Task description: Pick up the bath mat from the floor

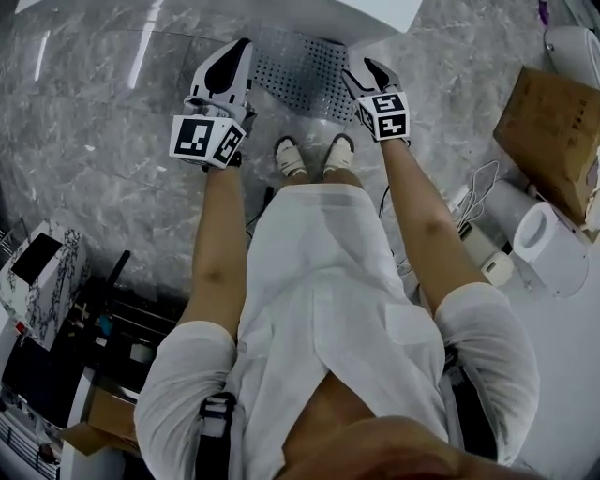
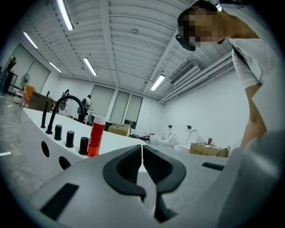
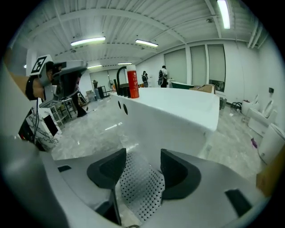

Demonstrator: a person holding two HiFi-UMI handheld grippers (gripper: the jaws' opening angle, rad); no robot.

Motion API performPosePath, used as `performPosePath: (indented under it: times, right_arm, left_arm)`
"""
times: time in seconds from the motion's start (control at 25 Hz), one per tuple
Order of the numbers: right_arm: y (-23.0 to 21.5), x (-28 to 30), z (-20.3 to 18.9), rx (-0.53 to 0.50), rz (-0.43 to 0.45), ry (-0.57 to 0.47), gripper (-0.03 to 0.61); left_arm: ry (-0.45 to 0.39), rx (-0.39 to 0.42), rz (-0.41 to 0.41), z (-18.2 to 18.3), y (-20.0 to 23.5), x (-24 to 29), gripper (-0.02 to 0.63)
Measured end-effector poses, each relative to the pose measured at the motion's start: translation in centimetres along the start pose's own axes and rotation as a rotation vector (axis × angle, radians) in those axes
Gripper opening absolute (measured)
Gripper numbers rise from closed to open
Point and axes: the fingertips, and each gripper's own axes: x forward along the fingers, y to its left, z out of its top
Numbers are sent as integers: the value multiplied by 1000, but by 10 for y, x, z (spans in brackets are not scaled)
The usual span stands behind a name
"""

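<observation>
The bath mat (image 1: 300,70) lies flat on the gray stone floor (image 1: 94,112). It is gray and full of little holes. Its far edge is right by the white bathtub (image 1: 366,14), and the person's two shoes (image 1: 291,155) stand just near of it.

The left gripper (image 1: 230,61) is held over the left edge of the mat. In the left gripper view its jaws are pressed together, and there is nothing between them. That view looks up and away from the mat, past the tub, where a red bottle (image 2: 95,136) and a black tap (image 2: 67,104) stand on the rim.

The right gripper (image 1: 366,75) is held over the right edge of the mat. In the right gripper view its jaws stand apart. The mat (image 3: 138,187) shows in the gap between them, down on the floor, and the pads do not squeeze it.

A brown cardboard box (image 1: 544,141) sits on the floor far off to the right.
</observation>
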Motion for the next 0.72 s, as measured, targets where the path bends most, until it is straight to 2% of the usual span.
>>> performPosePath:
  times: [0.4,0.72]
  right_arm:
    - [-36,134,-138,112,-44,166,281]
    - [-69,228,-222,151,-45,314,296]
  left_arm:
    - [-31,-13,20,-117,29,41,15]
    - [-11,16,-6,-201,49,71,15]
